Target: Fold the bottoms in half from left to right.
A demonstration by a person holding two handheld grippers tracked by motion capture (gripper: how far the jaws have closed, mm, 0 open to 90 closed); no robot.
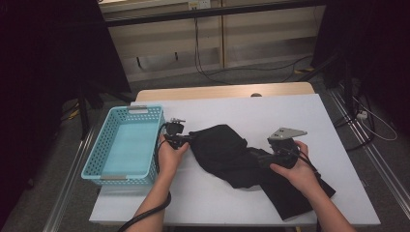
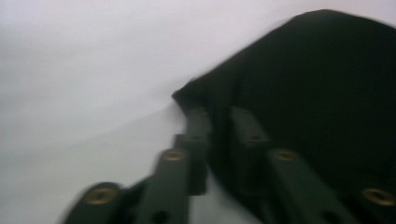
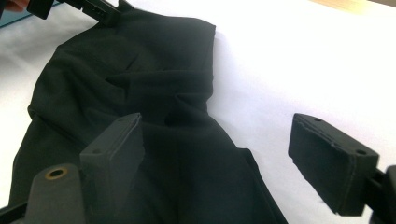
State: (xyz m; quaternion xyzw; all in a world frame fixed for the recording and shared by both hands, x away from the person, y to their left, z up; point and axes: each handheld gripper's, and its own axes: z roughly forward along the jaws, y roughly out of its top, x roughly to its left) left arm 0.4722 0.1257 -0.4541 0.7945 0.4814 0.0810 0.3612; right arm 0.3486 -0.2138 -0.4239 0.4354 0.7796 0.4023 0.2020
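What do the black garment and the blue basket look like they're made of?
The black garment looks like soft matte fabric, perhaps a thin knit: it drapes limp and creases into folds. The blue basket seems to be moulded plastic: stiff walls pierced with a regular grid of holes and a smooth light-blue bottom.

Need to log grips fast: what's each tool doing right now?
Left tool: jaws nearly closed, pinching the edge of the black cloth.
Right tool: jaws wide open over the cloth, holding nothing.
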